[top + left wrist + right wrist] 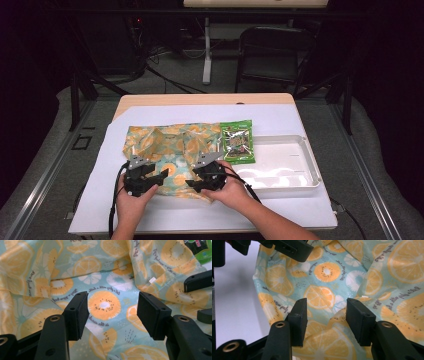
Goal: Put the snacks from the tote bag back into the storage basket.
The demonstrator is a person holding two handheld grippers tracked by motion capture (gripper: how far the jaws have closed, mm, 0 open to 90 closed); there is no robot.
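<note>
- While I hold both tongs low over the near edge of the cloth, my left gripper has its jaws spread, with nothing pinched; in the left gripper view the two black pads stand apart above an orange-slice print.
- My right gripper is spread as well: in the right gripper view its pads sit to either side of a raised fold of fabric without pressing on it.
- The two grippers point towards each other, near but apart, my hands behind them at the table's front.
- The thing I work on, a light turquoise cloth bag printed with orange and lemon slices, lies rumpled and flat on the white sheet covering the table, left of centre.
- Just beside its far right corner, a green glossy snack packet lies with its right part over the left rim of a shallow white plastic tray.
- Beyond the table stands a dark chair.
</note>
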